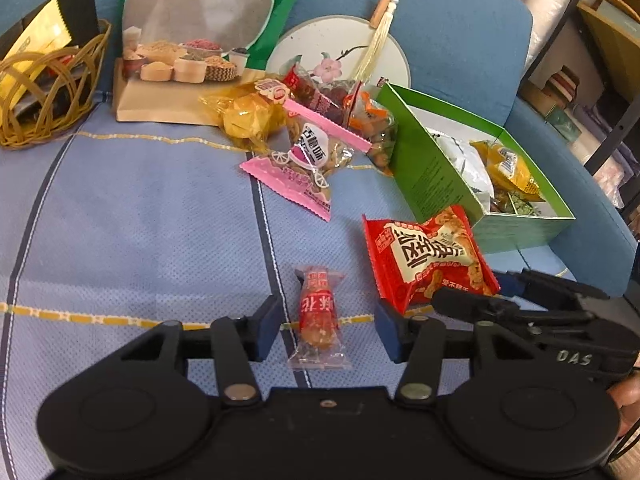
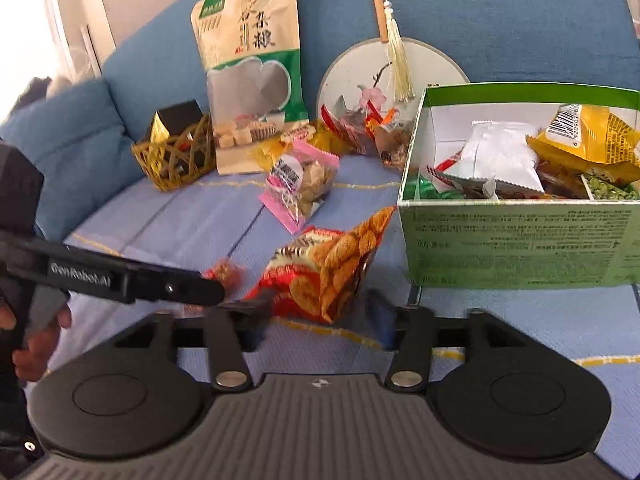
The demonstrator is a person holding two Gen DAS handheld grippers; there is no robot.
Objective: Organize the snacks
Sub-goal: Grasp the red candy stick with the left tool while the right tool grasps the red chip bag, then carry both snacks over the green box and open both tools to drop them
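Observation:
A small candy in a clear wrapper with a red label (image 1: 318, 320) lies on the blue sofa cover between the fingers of my left gripper (image 1: 329, 330). The jaws stand wide and neither pad touches it. Just to its right lies a red biscuit pack (image 1: 424, 260), with my right gripper (image 1: 474, 290) at its near corner. In the right wrist view the same red pack (image 2: 320, 276) lies crumpled just ahead of my right gripper (image 2: 316, 320), whose jaws stand wide apart. My left gripper's finger (image 2: 192, 288) reaches in from the left beside the blurred candy (image 2: 226, 272).
An open green box (image 2: 520, 240) with several snack packs in it stands at the right. Behind lie a pink pack (image 1: 308, 160), a yellow pack (image 1: 248, 116) and other snacks. A wicker basket (image 1: 48, 92), a large grain bag (image 1: 200, 20) and a round fan (image 1: 340, 52) line the sofa back.

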